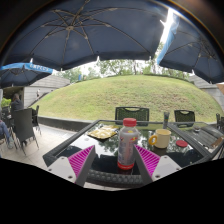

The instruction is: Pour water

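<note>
A clear plastic bottle [127,147] with a red cap and a red band near its base stands upright on the dark glass table [70,150]. It stands between the fingers of my gripper [115,162], close to the right pad [148,160], with a clear gap to the left pad [82,158]. The gripper is open and not pressing on the bottle. A yellow cup [162,137] stands on the table just beyond the right finger.
A flat tray with yellowish contents [102,132] lies beyond the bottle. A red item [182,143] lies to the right of the cup. Dark chairs [131,114] stand around the table. Blue umbrellas [90,30] hang overhead, with a grassy mound [120,95] behind.
</note>
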`<state>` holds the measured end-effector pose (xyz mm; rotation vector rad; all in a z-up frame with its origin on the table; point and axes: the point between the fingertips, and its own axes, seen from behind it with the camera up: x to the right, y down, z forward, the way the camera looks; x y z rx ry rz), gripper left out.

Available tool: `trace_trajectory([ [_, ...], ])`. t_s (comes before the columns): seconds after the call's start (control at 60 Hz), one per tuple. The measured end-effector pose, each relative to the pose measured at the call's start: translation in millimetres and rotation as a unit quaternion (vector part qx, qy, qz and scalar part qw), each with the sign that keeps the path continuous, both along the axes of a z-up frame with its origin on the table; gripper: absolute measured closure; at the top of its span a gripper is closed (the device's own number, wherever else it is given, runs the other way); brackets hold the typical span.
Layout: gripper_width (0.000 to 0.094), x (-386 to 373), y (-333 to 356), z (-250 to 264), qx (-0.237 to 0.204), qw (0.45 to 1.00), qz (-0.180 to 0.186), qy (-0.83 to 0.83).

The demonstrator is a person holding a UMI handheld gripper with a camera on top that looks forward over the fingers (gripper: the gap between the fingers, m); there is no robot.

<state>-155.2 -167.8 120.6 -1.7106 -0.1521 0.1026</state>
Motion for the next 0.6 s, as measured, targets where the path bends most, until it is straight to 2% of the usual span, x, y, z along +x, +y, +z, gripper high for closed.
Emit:
trace_trajectory([
  [0.167, 0.0133, 44.5, 51.6, -1.8, 0.002, 0.999, -0.044, 0.016],
  [0.4, 0.0143, 35.4, 123.4, -1.8, 0.023, 0.999, -0.023, 0.002],
  [0.467, 0.0184, 37.5, 138.2, -9.9, 0.013, 0.999, -0.029, -0.003],
  [0.483, 0.0215, 36.9, 140.6, -11.7, 0.010, 1.000, -0.030, -0.002],
  [0.533, 0.0386, 30.9, 145.7, -13.9, 0.009, 1.000, -0.021, 0.007],
  [0.6, 0.0387, 30.0, 148.8, -13.3, 0.019, 1.000, -0.016, -0.006],
])
